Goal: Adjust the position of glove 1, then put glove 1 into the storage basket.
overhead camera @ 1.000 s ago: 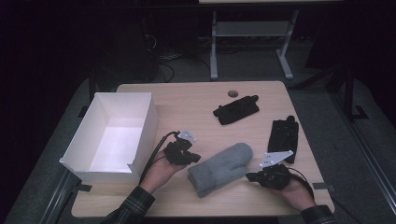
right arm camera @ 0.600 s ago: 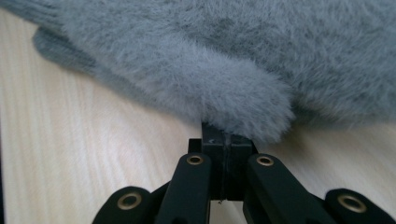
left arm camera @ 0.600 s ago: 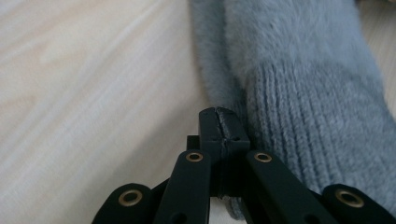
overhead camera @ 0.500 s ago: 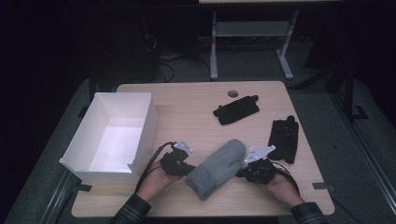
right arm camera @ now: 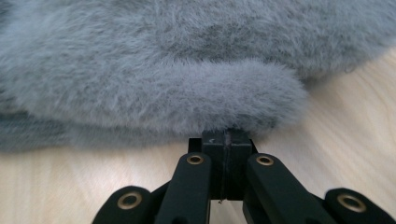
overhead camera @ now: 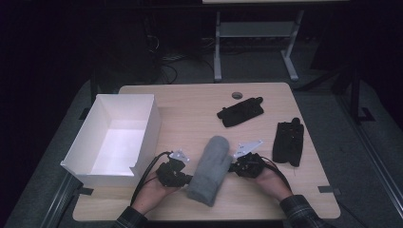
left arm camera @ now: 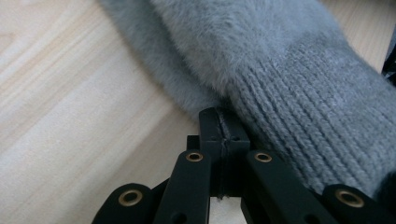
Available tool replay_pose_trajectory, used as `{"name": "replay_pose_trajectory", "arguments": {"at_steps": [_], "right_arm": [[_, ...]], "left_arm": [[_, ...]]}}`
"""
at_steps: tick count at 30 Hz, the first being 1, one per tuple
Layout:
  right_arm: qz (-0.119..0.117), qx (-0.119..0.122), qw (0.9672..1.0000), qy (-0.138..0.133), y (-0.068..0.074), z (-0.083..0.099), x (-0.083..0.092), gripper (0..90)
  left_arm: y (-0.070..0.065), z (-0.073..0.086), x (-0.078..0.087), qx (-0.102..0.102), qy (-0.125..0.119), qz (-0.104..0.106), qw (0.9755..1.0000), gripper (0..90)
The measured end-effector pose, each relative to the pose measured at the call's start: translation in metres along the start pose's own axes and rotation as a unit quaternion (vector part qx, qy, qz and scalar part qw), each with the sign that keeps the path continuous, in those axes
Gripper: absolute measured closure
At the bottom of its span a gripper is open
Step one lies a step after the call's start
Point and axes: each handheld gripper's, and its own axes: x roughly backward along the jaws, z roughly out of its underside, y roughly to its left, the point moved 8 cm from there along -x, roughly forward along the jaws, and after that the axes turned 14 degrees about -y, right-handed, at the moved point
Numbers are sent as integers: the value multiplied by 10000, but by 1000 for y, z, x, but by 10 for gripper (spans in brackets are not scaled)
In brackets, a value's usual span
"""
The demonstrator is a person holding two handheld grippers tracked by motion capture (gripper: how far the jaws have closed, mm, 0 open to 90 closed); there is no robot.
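Two grippers, left (overhead camera: pixel 183 176) and right (overhead camera: pixel 236 166), fingers clenched empty, have closed in against either side of the grey mitten (overhead camera: pixel 211 168) lying right of the white box (overhead camera: pixel 145 135), seemingly ready to shift it.

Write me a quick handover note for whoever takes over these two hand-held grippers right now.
Left gripper: jaws shut, tips against the ribbed cuff side of the fluffy grey knitted mitten; nothing visibly pinched.
Right gripper: jaws shut, tips at the mitten's furry thumb side; nothing visibly pinched.
Things: the mitten lies flat on the light wooden table, between the two grippers. The open white cardboard box stands at the table's left, with nothing in it. Two black gloves lie farther back and right, untouched.
Done: both grippers brought to the mitten.
Left: probably grasp and lift the mitten, perhaps into the box.
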Motion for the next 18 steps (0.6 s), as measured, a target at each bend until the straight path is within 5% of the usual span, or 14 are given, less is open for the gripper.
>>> {"name": "replay_pose_trajectory", "arguments": {"at_steps": [11,18], "right_arm": [[16,7,10000,3,-1,-3,-4,900],[113,-86,9999,-62,-9,0,4,718]], "left_arm": [[4,-4,2,80,-151,-116,9998,866],[19,-26,10,14,-540,-443,9976,705]]}}
